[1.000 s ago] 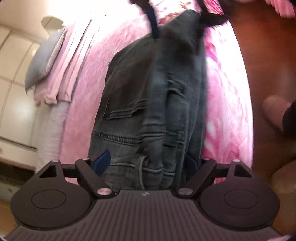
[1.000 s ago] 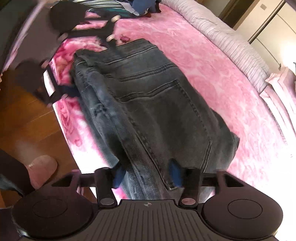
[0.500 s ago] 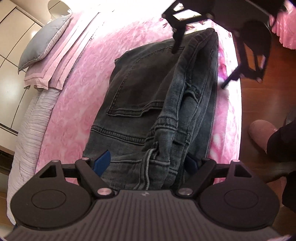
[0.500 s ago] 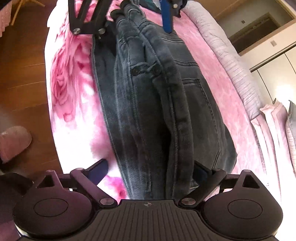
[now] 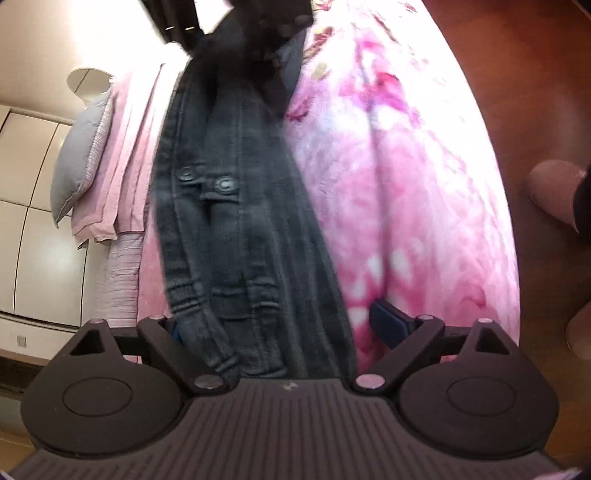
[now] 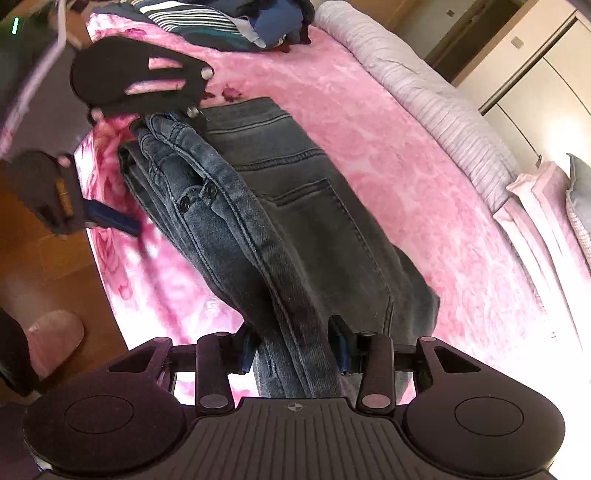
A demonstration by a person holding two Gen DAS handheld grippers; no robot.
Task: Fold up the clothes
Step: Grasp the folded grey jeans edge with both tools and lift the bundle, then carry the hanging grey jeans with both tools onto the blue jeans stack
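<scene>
dark grey denim jeans [image 6: 295, 221] near bed's [image 6: 369, 122] floor-side edge | heavy, limp, grippy; I favour thick seamed edges | right tool [image 6: 293, 350] pinching jeans' bunched edge | left tool [image 5: 280, 325] spread around jeans' other end

I count one pair of jeans [image 6: 295, 229] on one bed [image 6: 369, 155], two snap buttons [image 6: 197, 195] on its waistband, one heap of clothes [image 6: 229, 26], one grey pillow [image 5: 79, 155], one pink slipper [image 6: 51, 339], and two grippers, mine [image 6: 295, 354] and the other [image 6: 122, 155].
</scene>
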